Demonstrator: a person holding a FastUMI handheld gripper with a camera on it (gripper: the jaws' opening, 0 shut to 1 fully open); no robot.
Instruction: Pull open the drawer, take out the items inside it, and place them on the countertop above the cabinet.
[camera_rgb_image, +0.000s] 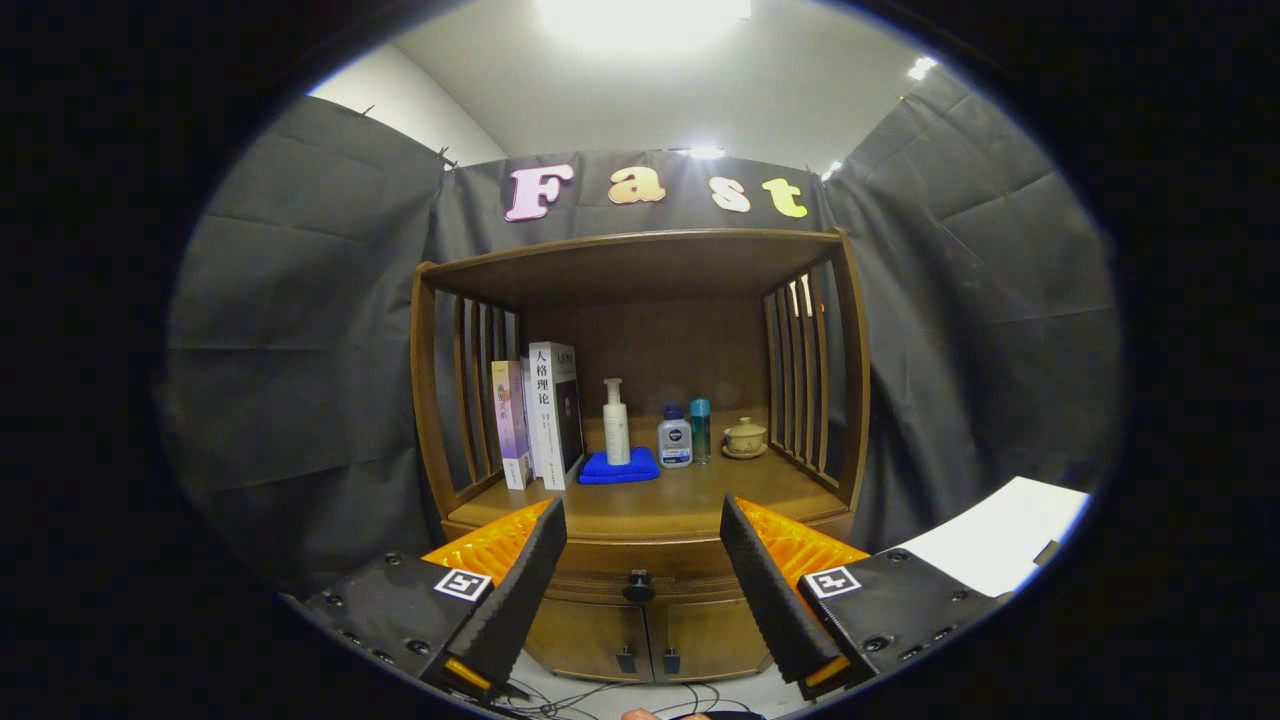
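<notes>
A wooden cabinet (640, 480) stands ahead against the cloth wall. Its drawer (640, 566) is closed, and a dark round knob (639, 585) sits at the drawer's middle. My gripper (643, 530) is open, its two fingers spread wide apart, some way short of the cabinet. The knob shows in the gap between the fingers, beyond them, untouched. The countertop (690, 495) lies just above the drawer, bare along its front. What lies inside the drawer is hidden.
At the back of the countertop stand two books (540, 425), a white pump bottle (615, 425) on a blue cloth (620, 468), a small bottle (675, 440), a teal bottle (700, 430) and a lidded cup (745, 437). Two lower doors (645, 640) sit under the drawer. A white surface (1000, 550) lies right.
</notes>
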